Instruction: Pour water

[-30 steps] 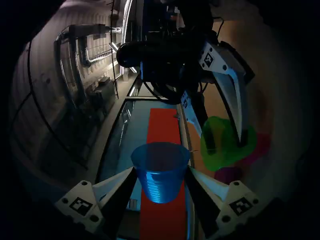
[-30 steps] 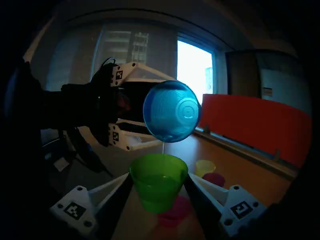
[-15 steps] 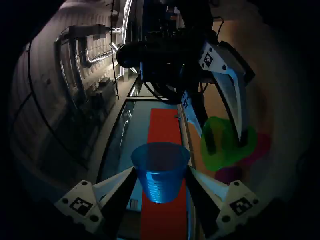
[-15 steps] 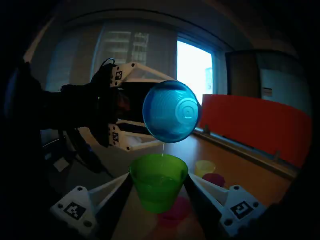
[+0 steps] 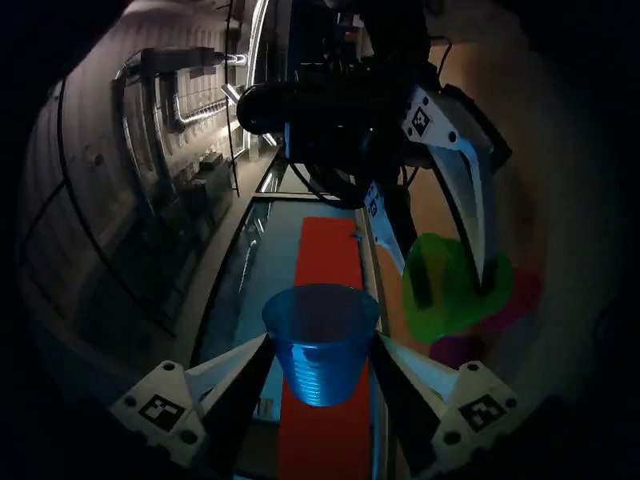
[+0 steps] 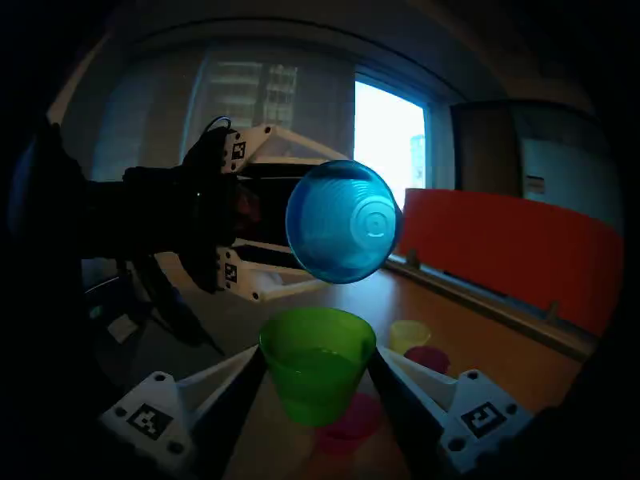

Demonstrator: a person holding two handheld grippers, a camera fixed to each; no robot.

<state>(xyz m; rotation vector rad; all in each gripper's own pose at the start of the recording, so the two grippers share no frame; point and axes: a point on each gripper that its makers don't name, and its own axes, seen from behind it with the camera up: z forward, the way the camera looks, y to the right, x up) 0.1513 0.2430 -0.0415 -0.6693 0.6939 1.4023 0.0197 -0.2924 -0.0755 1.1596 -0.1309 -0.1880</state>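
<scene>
Water is no longer seen falling: the thin thread that ran from the blue plastic cup (image 6: 344,222) half a second ago is gone. That cup is pinched between the fingers of the left gripper (image 5: 321,352) and tipped on its side, at twelve o'clock above the green plastic cup (image 6: 318,364). The green cup is clamped upright by the right gripper (image 6: 318,358) and is partly filled. The pour is judged finished, and righting the blue cup is likely called for next.
</scene>
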